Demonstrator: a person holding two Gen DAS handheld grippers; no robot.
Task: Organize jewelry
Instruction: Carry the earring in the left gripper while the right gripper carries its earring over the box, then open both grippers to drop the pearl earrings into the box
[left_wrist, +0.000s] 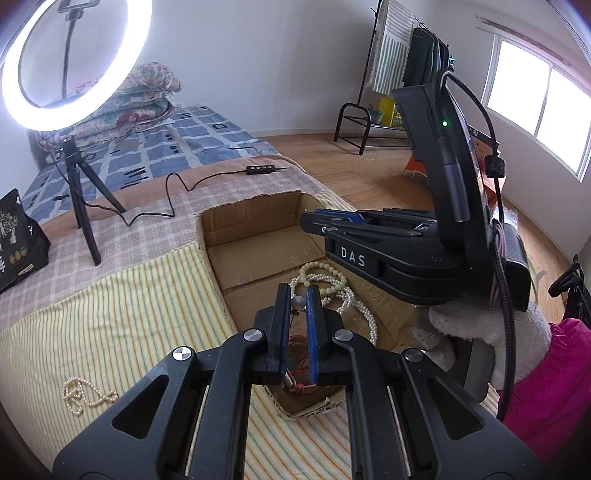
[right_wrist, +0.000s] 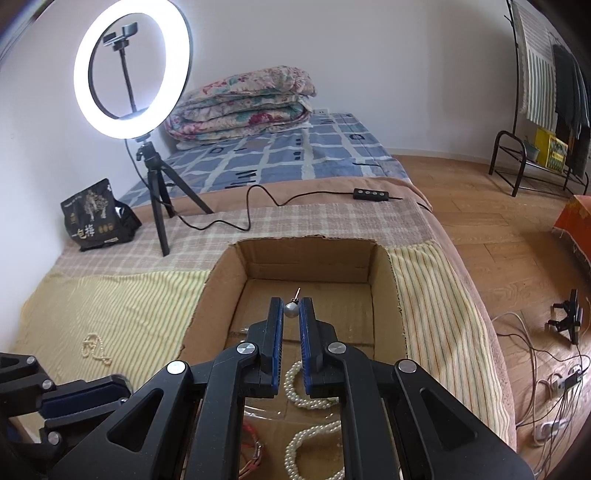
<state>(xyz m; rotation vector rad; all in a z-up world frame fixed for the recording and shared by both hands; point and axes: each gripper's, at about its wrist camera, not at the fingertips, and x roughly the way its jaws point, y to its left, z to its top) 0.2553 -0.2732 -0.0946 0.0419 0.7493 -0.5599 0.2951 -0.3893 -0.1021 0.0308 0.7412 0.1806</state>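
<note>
An open cardboard box (right_wrist: 382, 280) sits on the bed and holds several pearl necklaces (right_wrist: 299, 391) and a red cord bracelet (right_wrist: 255, 450). My right gripper (right_wrist: 291, 308) is shut on a pearl stud earring (right_wrist: 291, 309), pin pointing up, above the box floor. My left gripper (left_wrist: 297, 299) is over the box's near end, its jaws narrowly apart with a grey pearl (left_wrist: 297, 303) between the tips; contact is unclear. The pearl necklaces (left_wrist: 332, 284) lie beneath it. A loose pearl strand (left_wrist: 83, 393) lies on the striped cloth, also in the right wrist view (right_wrist: 94, 349).
A ring light on a tripod (right_wrist: 155, 177) stands behind the box, its cable and remote (right_wrist: 371, 194) across the bed. A black snack bag (right_wrist: 94, 218) lies at the wall. A folded quilt (right_wrist: 240, 103) is at the back. The bed edge and wooden floor (right_wrist: 498, 236) are at right.
</note>
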